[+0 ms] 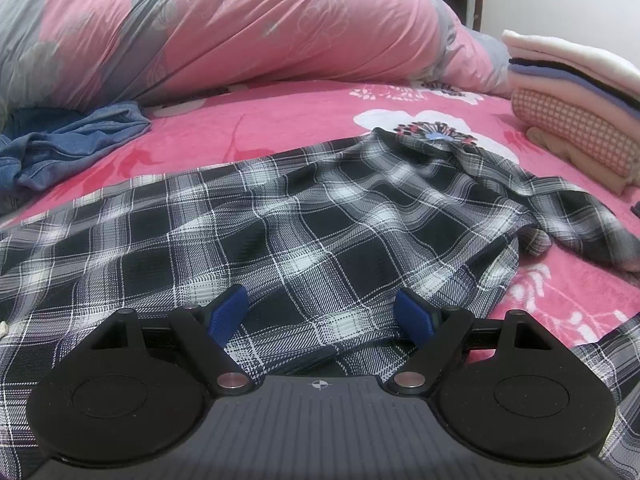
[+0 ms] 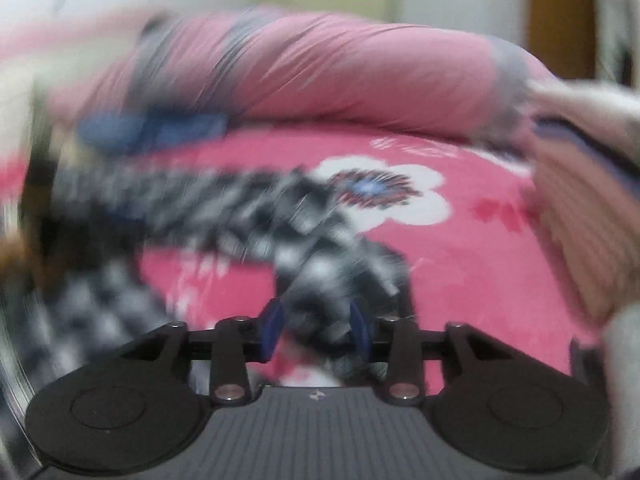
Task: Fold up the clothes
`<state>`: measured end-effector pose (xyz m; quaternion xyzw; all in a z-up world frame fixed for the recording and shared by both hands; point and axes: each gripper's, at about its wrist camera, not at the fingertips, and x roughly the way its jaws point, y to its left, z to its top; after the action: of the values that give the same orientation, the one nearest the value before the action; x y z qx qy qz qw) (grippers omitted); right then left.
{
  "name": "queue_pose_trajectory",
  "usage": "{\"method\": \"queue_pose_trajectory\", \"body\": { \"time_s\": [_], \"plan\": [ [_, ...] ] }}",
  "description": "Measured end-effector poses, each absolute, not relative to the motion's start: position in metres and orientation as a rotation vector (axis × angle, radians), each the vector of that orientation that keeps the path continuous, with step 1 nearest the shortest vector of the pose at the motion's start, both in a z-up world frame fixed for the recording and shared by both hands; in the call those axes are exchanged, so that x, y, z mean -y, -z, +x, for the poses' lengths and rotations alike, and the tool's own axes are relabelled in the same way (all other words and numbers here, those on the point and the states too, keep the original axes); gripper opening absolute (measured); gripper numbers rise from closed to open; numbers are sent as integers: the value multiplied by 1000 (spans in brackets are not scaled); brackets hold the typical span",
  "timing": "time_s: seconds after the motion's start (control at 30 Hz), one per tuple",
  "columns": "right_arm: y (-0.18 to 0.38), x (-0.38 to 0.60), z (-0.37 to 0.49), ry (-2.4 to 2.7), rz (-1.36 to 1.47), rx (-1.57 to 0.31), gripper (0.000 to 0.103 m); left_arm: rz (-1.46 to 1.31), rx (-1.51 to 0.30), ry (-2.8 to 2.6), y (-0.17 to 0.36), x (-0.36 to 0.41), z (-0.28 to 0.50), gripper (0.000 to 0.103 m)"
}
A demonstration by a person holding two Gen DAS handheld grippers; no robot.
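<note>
A black-and-white plaid shirt (image 1: 320, 220) lies spread and wrinkled across the pink flowered bed sheet (image 1: 280, 128). My left gripper (image 1: 320, 300) hovers low over its near part. The jaws stand wide open, and the blue pads (image 1: 228, 312) have only flat cloth under the gap. The right wrist view is badly blurred. In it my right gripper (image 2: 316, 320) has its jaws partly apart, with a bunched end of the plaid shirt (image 2: 320, 264) lying between them. The pads do not look pressed on the cloth.
A big pink-and-grey duvet (image 1: 240, 20) is heaped along the back of the bed. Crumpled blue denim (image 1: 72, 140) lies at the left. A stack of folded clothes (image 1: 572, 92) sits at the right, blurred in the right wrist view (image 2: 580, 220).
</note>
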<state>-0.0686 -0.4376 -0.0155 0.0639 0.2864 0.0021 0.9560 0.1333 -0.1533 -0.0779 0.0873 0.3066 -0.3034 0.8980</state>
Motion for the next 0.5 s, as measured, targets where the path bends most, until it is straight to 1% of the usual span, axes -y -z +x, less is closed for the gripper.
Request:
{"method": "queue_pose_trajectory", "body": {
  "time_s": [0.03,0.07,0.13,0.23,0.3,0.33,0.37,0.43,0.5],
  "plan": [
    [13,449,-68,12,206,-565,52,181,-635,628,78,153,133,82],
    [12,460,-64,27,278,-557,52,181,-635,628,78,153,133,82],
    [17,479,-51,43,396,-573,52,182,-634,627,78,153,133,82],
    [33,496,-32,41,494,-627,52,180,-635,628,78,153,133,82],
    [42,494,-20,55,480,-666,49,179,-635,629,78,153,133,82],
    [44,490,-17,56,455,-676,44,177,-636,630,78,153,134,82],
    [45,485,-15,55,425,-682,41,173,-637,631,78,153,134,82],
    [44,475,-13,52,368,-689,21,169,-638,633,79,152,134,82],
    [40,466,-15,49,318,-683,19,167,-638,633,79,152,134,82]
  ]
}}
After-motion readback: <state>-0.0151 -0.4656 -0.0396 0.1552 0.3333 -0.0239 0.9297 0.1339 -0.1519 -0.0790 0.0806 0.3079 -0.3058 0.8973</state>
